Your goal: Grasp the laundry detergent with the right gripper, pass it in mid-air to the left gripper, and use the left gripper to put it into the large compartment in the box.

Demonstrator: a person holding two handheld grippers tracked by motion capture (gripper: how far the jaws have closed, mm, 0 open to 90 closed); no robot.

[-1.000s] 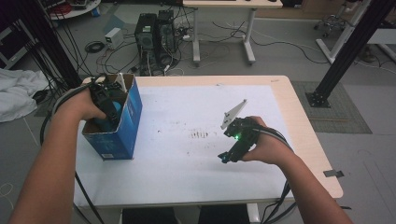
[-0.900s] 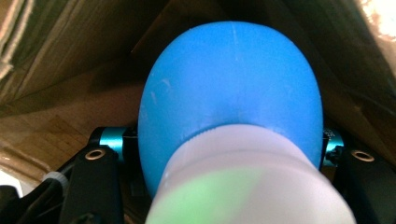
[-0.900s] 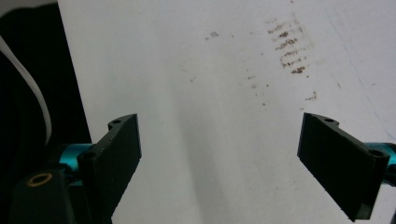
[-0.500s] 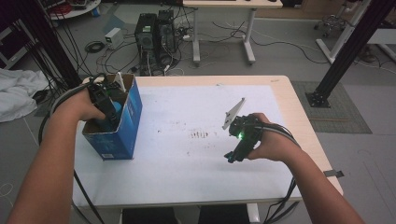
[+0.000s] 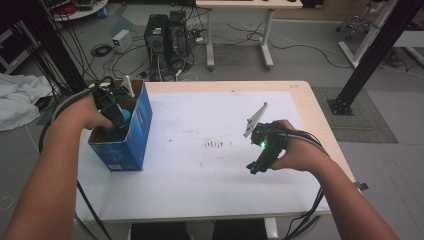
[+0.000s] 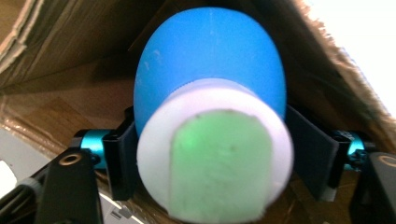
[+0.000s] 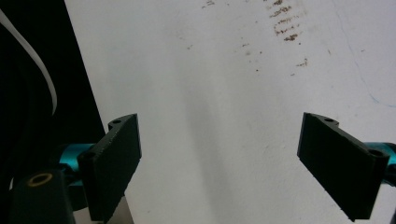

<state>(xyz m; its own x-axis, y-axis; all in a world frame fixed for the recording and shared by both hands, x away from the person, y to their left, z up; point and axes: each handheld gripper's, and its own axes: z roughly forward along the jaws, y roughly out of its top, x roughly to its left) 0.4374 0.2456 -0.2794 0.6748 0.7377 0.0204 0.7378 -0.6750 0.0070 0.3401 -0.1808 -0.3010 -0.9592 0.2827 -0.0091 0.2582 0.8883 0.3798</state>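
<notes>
My left gripper (image 5: 116, 119) reaches down into an open blue cardboard box (image 5: 139, 131) at the table's left edge. In the left gripper view a blue bulb (image 6: 210, 70) with a white collar and a flat green end sits between the jaws of my left gripper (image 6: 210, 158). Those jaws have just been opening, and the bulb's sides still touch both pads (image 6: 122, 158). A bit of the blue bulb (image 5: 126, 116) shows inside the box from above. My right gripper (image 5: 256, 167) rests low over the white table (image 5: 200, 180) at the right. Its jaws stand open with nothing between them, as with my right gripper (image 7: 219, 158) up close.
Brown smudges (image 5: 215, 144) mark the tabletop's middle. The box's brown inner walls (image 6: 60, 70) close in around the left gripper. Cables trail from both hands. Behind the table stand computer towers (image 5: 165, 32) and another desk (image 5: 240, 30); a black frame post (image 5: 370, 55) rises at the right.
</notes>
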